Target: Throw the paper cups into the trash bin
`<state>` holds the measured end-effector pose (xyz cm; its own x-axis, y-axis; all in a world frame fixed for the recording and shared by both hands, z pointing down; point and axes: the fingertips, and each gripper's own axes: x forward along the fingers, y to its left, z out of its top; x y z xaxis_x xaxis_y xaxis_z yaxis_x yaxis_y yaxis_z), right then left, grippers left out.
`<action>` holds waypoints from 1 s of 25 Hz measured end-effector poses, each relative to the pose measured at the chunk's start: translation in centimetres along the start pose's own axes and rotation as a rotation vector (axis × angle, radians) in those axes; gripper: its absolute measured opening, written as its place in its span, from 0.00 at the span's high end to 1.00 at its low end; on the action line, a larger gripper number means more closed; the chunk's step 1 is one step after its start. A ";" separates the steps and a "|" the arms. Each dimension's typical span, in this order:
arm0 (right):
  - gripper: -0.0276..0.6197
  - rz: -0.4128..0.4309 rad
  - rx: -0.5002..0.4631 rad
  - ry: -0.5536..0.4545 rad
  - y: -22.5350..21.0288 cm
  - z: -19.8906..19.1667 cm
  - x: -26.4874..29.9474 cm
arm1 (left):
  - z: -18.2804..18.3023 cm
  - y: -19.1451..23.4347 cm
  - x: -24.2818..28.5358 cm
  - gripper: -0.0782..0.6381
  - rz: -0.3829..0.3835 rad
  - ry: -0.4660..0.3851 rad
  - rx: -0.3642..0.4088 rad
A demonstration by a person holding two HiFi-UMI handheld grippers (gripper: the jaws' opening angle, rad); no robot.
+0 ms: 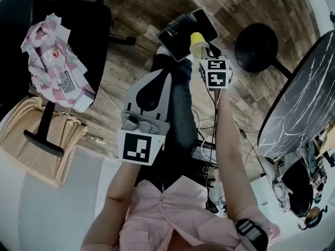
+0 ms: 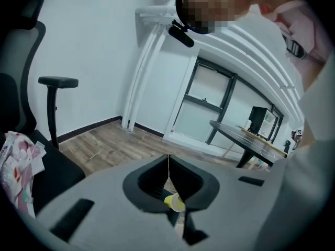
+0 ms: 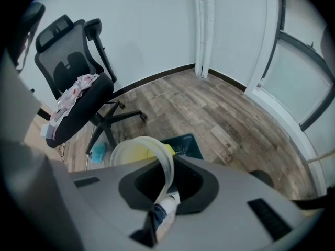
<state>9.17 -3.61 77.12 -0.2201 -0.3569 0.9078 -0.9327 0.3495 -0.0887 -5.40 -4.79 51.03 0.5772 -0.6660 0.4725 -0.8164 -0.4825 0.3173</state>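
Note:
A yellow paper cup (image 1: 198, 40) hangs right above the dark trash bin (image 1: 175, 35) on the wooden floor. My right gripper (image 1: 207, 50) is shut on the cup's rim. The right gripper view shows the cup (image 3: 137, 151) pinched by its white rim at my right gripper (image 3: 170, 163), with a corner of the bin (image 3: 186, 141) behind it. My left gripper (image 1: 159, 74) is held lower and to the left, shut with nothing in it. In the left gripper view, the left gripper (image 2: 168, 160) has its jaws meeting in a thin seam, and the cup (image 2: 174, 202) shows small below them.
A black office chair (image 1: 84, 20) with a pink-patterned bag (image 1: 52, 56) stands to the left. A round black base (image 1: 256, 46) and a dark marbled table (image 1: 303, 103) are on the right. Beige cloth (image 1: 36, 135) and cables (image 1: 205, 150) lie near the person's legs.

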 end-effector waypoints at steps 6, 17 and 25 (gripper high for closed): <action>0.89 0.021 -0.053 0.047 1.5 -1.8 2.7 | -1.3 0.1 0.4 0.86 -0.007 0.019 -0.005; 0.89 0.033 -0.072 0.097 2.2 -4.9 5.2 | -3.3 1.3 1.6 0.86 0.015 0.042 -0.035; 0.89 0.023 -0.111 0.126 2.1 -5.7 7.0 | -4.2 1.7 2.1 0.86 0.018 0.051 -0.052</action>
<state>7.24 -0.48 85.64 -0.1968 -0.2385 0.9510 -0.8892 0.4520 -0.0707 -5.65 -4.58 56.02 0.5619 -0.6439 0.5193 -0.8272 -0.4398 0.3497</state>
